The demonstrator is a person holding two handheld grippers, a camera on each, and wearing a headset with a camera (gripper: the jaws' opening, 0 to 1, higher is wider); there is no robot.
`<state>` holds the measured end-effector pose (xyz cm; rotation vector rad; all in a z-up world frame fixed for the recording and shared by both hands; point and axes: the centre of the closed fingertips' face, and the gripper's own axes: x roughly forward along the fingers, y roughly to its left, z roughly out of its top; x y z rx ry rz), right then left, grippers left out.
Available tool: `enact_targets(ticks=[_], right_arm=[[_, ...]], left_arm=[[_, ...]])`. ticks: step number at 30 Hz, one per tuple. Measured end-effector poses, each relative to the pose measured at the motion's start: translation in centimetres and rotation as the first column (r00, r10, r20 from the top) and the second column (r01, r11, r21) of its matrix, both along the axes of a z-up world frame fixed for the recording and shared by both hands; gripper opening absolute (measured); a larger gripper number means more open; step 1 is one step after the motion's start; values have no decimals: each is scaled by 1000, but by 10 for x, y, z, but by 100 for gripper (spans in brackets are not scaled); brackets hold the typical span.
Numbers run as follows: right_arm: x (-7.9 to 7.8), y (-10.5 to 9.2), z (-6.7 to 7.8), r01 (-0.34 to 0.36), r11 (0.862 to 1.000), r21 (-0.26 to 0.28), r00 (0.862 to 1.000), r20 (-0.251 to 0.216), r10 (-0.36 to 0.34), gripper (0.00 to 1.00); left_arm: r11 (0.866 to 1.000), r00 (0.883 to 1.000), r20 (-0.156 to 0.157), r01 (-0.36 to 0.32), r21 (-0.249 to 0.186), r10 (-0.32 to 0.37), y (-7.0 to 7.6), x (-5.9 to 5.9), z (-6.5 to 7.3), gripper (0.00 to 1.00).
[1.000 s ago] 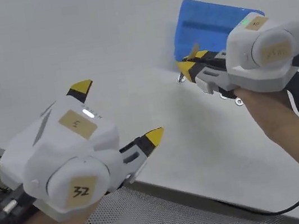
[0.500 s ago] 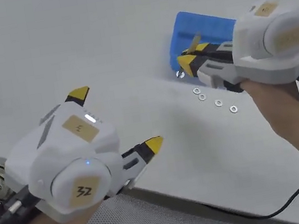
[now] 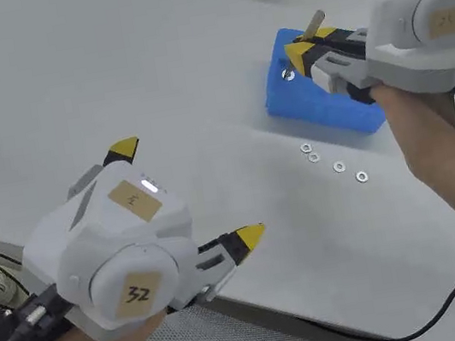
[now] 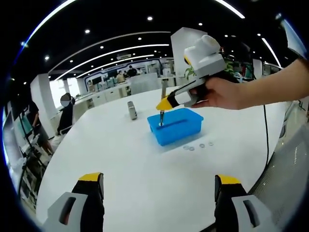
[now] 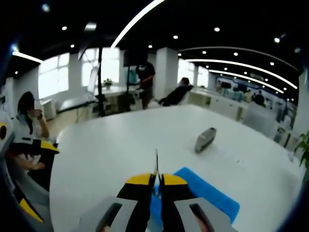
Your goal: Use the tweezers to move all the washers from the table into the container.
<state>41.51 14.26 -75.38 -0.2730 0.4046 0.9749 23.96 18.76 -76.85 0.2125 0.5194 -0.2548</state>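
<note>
i'd swung r gripper [image 3: 300, 53], clenched on tweezers [image 3: 313, 22], up over blue container [image 3: 312, 103] at 1 o'clock. the washer [image 3: 288, 74] at the tip seemed ready to drop. four washers [image 3: 339, 167] stayed at its 6. l gripper [image 3: 188, 191] gaped, idle.

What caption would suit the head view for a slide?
Right gripper holds tweezers over the blue container; four washers lie beside it on the white table; left gripper hovers open.

Container [image 3: 312, 105] partly hidden behind right hand-held gripper [image 3: 302, 48].

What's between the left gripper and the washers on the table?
Nothing: only bare white table lies between the left gripper and the four washers, in the head view.
</note>
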Motion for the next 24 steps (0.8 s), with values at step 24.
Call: enact_targets(ticks=[24], right_arm=[[9, -10, -32, 81, 997, 7, 989, -124, -79, 3]], left_arm=[[999, 999, 0, -48, 15, 48, 9, 2, -1, 99]])
